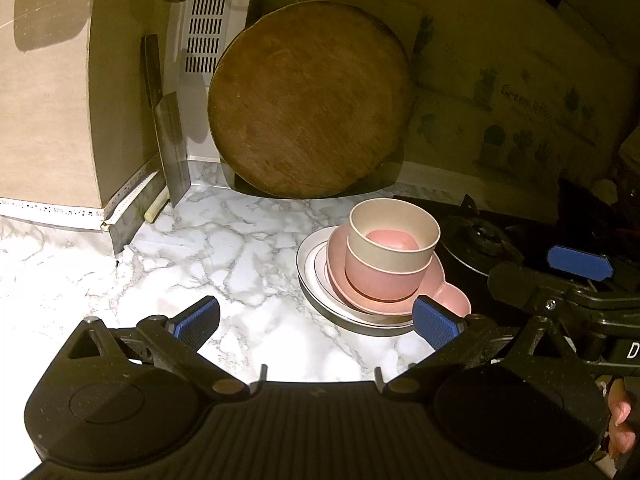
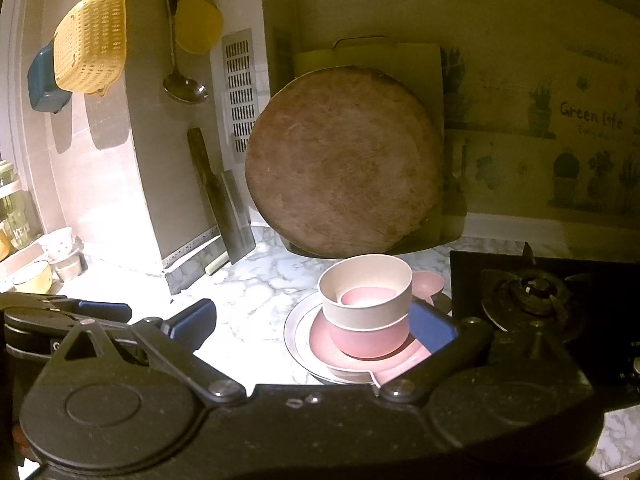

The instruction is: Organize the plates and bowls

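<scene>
A stack of dishes stands on the marble counter (image 1: 208, 256). At the bottom lies a white plate (image 1: 310, 276) (image 2: 296, 332), on it a pink plate with a handle (image 1: 452, 296) (image 2: 324, 344). A pink bowl (image 1: 380, 280) (image 2: 364, 340) sits on that, a cream bowl (image 1: 392, 248) (image 2: 366, 300) nests in it, and a small pink dish (image 1: 394, 240) (image 2: 366, 294) lies inside. My left gripper (image 1: 316, 320) hovers open just in front of the stack, its right pad beside the pink plate's handle. My right gripper (image 2: 312, 328) is open too, its right pad close beside the pink bowl.
A round wooden board (image 1: 308, 100) (image 2: 344, 164) leans on the back wall behind the stack. A cleaver (image 1: 170, 140) (image 2: 232, 208) leans at the left corner. A gas burner (image 1: 480, 236) (image 2: 532, 292) lies right of the dishes. A ladle (image 2: 184, 84) and baskets (image 2: 92, 40) hang at left.
</scene>
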Available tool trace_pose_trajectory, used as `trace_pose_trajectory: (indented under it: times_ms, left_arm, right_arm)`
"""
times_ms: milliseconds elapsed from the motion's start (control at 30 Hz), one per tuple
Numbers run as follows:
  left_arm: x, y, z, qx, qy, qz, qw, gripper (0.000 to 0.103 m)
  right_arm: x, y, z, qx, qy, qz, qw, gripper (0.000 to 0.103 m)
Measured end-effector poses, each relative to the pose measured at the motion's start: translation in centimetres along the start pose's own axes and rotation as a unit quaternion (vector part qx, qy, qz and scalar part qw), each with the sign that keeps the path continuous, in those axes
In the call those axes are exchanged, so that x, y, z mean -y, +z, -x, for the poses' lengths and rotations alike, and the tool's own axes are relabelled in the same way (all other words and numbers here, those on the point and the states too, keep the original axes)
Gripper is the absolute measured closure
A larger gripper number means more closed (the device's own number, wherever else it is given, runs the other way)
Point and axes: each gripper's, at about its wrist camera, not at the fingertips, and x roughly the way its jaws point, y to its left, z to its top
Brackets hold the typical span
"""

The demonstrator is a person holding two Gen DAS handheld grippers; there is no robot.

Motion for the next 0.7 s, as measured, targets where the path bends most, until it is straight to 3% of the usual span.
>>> trace_pose_trajectory:
  times_ms: [700]
  left_arm:
    - [-0.54,-0.04,-0.48,-0.018,-0.002,0.01,0.9998,0.0]
  right_arm:
    - [-0.01,0.04,-0.32,-0.009,-0.005,-0.005,1.0,0.0]
